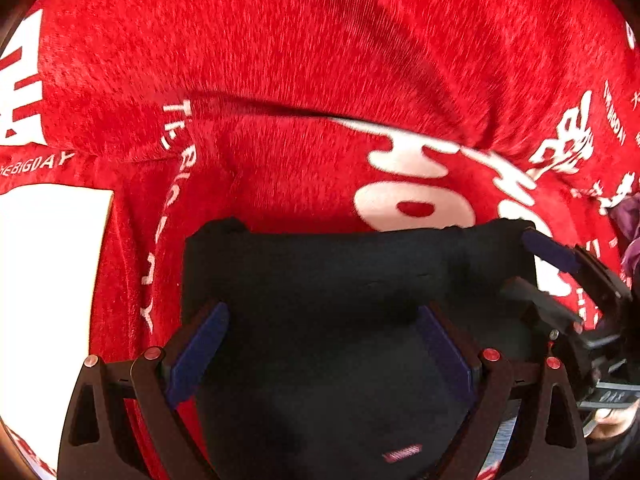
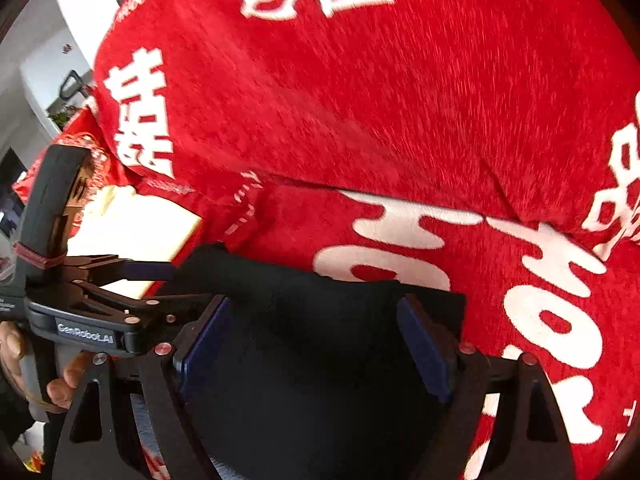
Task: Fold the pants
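Black claw [image 1: 320, 344] frames, blue pads [image 1: 196, 356], red screws, "GenRobot.AI" label.

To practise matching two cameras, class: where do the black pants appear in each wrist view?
Left wrist view: the black pants fill the lower centre, between the open left claw.
Right wrist view: the pants lie lower centre, between the open right claw.
Shared landmark: the red blanket with white lettering.

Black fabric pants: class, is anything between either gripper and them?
Nothing visible. The black fabric pants lie folded on the red plush blanket, directly under the open left gripper and the open right gripper.
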`<state>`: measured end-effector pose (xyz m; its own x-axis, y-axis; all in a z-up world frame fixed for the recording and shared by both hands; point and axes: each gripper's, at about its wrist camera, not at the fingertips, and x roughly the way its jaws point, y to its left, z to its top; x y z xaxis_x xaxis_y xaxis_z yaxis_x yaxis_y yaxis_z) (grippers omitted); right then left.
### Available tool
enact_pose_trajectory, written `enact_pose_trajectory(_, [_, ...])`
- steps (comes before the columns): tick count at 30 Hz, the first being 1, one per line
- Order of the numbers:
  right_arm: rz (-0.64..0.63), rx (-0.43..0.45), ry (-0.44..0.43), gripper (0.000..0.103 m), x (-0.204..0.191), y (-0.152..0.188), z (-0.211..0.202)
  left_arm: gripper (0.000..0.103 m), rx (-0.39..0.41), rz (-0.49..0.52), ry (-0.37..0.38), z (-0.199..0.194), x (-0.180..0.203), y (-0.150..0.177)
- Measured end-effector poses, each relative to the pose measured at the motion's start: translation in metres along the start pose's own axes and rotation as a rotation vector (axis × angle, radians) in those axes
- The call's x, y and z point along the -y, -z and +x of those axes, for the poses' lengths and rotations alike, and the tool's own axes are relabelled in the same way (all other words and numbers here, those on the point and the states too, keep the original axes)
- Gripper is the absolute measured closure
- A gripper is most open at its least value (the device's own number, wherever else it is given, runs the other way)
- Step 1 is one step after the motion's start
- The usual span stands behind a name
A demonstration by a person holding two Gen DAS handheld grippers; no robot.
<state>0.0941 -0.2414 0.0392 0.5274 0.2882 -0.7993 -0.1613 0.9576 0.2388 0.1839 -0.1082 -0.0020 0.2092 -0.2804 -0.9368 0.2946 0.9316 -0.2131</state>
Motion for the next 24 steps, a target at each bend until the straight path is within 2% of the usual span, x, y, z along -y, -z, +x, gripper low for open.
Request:
enact_pose_trajectory(4, [0.054,-0.066,0.005,0.016,0.018,0.009,0.018,0.006,-0.002,0.039,-0.015,0.011,0.006,0.004])
enact_pose_trajectory(5, [0.071,-0.07,-0.001,0.016,0.024,0.013,0.021,0.002,-0.004,0.04,-0.015,0.013,0.006,0.004])
enact_pose_trajectory(10, [0.141,-0.058,-0.053,0.016,0.036,0.015,0.023,0.002,-0.019,0.037,-0.027,0.008,0.009,0.0])
enact_pose_trajectory(13, [0.121,-0.062,-0.001,0.016,0.028,0.01,0.012,0.002,0.046,0.034,0.0,-0.023,0.008,0.011])
enact_pose_trajectory(16, [0.104,0.011,-0.014,0.016,0.009,0.02,-0.025,0.002,0.124,0.071,-0.019,-0.054,0.014,0.043])
enact_pose_trajectory(19, [0.037,0.058,0.058,0.016,-0.016,0.044,-0.055,0.002,0.164,0.119,-0.055,-0.065,0.021,0.082])
enact_pose_trajectory(21, [0.001,0.059,0.12,0.016,-0.028,0.061,-0.061,0.002,0.14,0.136,-0.068,-0.056,0.022,0.1])
enact_pose_trajectory(22, [-0.025,0.049,0.163,0.016,-0.035,0.072,-0.059,0.002,0.113,0.139,-0.067,-0.049,0.023,0.107])
enact_pose_trajectory(24, [-0.074,-0.018,0.268,0.016,-0.039,0.092,-0.046,0.002,0.087,0.156,-0.13,-0.031,0.019,0.121])
